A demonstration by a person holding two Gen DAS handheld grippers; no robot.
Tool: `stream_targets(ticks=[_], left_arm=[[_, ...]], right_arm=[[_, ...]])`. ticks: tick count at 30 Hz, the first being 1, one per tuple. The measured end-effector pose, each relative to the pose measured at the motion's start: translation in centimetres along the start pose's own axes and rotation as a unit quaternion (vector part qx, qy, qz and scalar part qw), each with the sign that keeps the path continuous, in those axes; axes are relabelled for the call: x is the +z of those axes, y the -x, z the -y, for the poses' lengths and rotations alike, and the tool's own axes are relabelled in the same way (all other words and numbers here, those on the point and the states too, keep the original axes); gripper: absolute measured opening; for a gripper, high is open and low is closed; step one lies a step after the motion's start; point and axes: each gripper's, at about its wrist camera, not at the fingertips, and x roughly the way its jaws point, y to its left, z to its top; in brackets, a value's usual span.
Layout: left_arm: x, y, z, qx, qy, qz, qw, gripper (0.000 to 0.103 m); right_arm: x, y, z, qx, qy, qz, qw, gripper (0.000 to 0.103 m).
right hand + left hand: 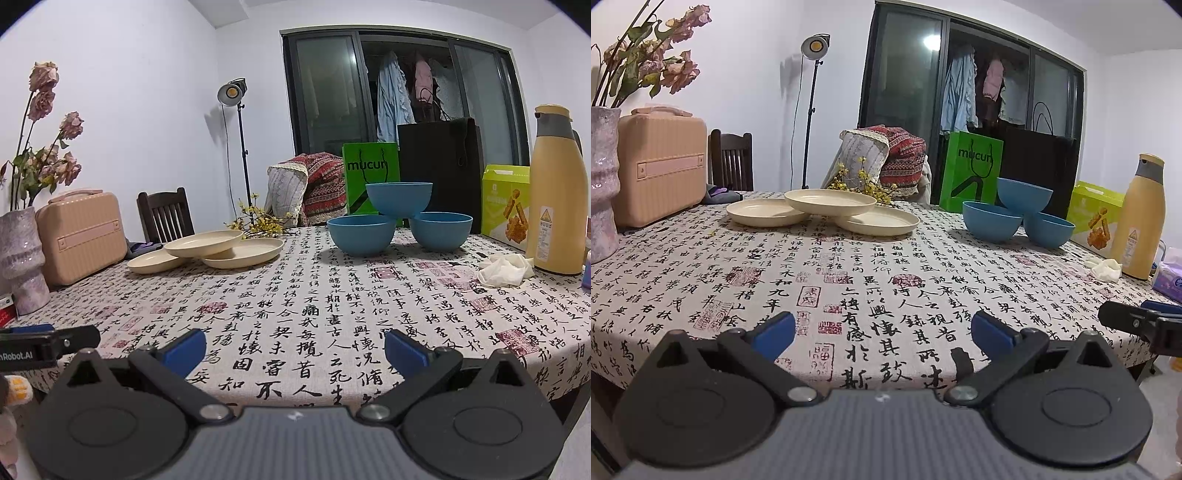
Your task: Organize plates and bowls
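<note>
1. Where the left wrist view looks across the desk (pixel 886 280), the left hand-held gripper (pixel 882 330) sits low at the near edge, its blue-padded fingers (pixel 775 330) spread wide and holding nothing. Far across the calligraphy-print cloth lie three cream plates: a left plate (pixel 762 212), a right plate (pixel 881 221), and a top plate (pixel 830 201) bridging both. To their right stand three blue bowls, a left bowl (pixel 991 221) and a right bowl (pixel 1051 230) with a top bowl (pixel 1025 195) perched on their rims. The tip of the other tool shows at the right edge.

2. From the right wrist view, the right hand-held gripper (pixel 295 350) is likewise spread and empty, well apart from the crockery. The top bowl (pixel 399 199) rests on the bowl to its left (pixel 360 234) and the bowl to its right (pixel 439 230); the plates (pixel 205 243) lie to the left (a yellow bottle (pixel 556 199) stands near the bowls).

3. Judged from this, nothing is yet grasped. A sound start would be lifting each bridging piece first, pinching its rim squarely and raising it straight up so the pieces beneath do not skid, then nesting like with like.
</note>
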Motion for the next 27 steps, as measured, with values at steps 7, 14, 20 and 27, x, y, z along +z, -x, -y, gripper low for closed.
stream_targets(ticks=[7,14,20,27], left_arm=[[0.0,0.0,0.0,0.000,0.000,0.000,1.0000,0.103],[-0.1,-0.1,-0.1,0.001,0.001,0.000,1.0000,0.103],[0.0,-0.3,-0.2,0.005,0.001,0.001,1.0000,0.103],[0.4,-0.8,-0.5,0.008,0.000,0.006,0.9999,0.103]], right_arm=[[0.1,0.0,0.0,-0.001,0.000,0.002,1.000,0.103],[0.0,-0.1,0.0,0.000,-0.001,0.000,1.000,0.103],[0.0,-0.2,0.0,0.000,-0.002,0.000,1.000,0.103],[0.3,-1.2,-0.1,0.001,-0.004,-0.003,1.000,0.103]])
